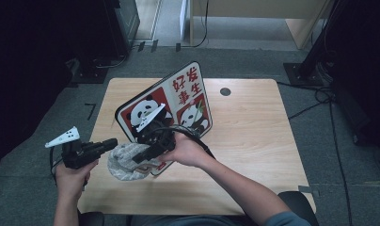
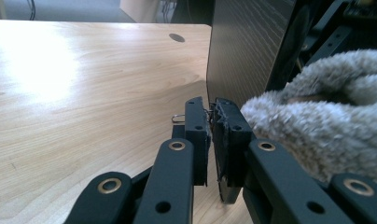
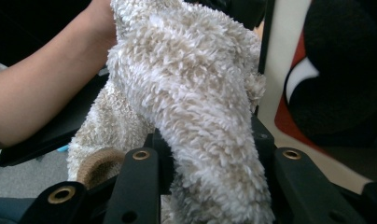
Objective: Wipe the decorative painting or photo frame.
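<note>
Left gripper (image 2: pixel 210 122) is clamped on the lower edge of the board (image 1: pixel 178 96), holding it tilted up off the worktop (image 1: pixel 254 141), printed face toward the person. Right gripper (image 3: pixel 205 154) is clamped on the fluffy cloth (image 1: pixel 124 162), which hangs just in front of the board's lower left corner, between the two grippers. Cloth sits on the printed side, so I'd judge the next wipe runs up and right across that face, with the right hand nearer it.
</note>
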Tool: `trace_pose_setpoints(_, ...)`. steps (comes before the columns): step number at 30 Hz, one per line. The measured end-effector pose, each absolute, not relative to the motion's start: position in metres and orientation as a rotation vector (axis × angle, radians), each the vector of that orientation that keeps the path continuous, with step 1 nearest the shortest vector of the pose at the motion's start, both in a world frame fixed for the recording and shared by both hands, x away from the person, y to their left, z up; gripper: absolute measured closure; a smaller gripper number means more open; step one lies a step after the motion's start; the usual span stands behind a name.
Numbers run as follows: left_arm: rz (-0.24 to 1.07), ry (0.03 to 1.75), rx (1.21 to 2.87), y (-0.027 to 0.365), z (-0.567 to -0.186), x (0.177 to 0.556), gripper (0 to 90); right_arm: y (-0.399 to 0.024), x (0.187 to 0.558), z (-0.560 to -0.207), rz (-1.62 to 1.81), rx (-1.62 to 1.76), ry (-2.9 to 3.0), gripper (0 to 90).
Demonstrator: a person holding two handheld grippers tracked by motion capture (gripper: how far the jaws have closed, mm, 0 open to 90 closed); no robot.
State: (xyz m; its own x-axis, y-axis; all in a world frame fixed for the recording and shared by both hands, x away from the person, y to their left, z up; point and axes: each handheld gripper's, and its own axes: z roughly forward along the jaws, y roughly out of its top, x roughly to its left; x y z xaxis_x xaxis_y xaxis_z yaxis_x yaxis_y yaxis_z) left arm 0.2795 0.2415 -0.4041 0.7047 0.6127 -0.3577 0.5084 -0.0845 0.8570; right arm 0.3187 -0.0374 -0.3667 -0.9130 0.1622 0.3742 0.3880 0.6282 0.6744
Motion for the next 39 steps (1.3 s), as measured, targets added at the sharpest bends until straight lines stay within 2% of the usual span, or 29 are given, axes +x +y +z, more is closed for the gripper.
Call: trace_pose_setpoints(39,0.07,0.809,1.788,0.213,-0.391,0.275,75.6,-0.052,0.312,-0.429,-1.1,-0.437,-2.574,65.7)
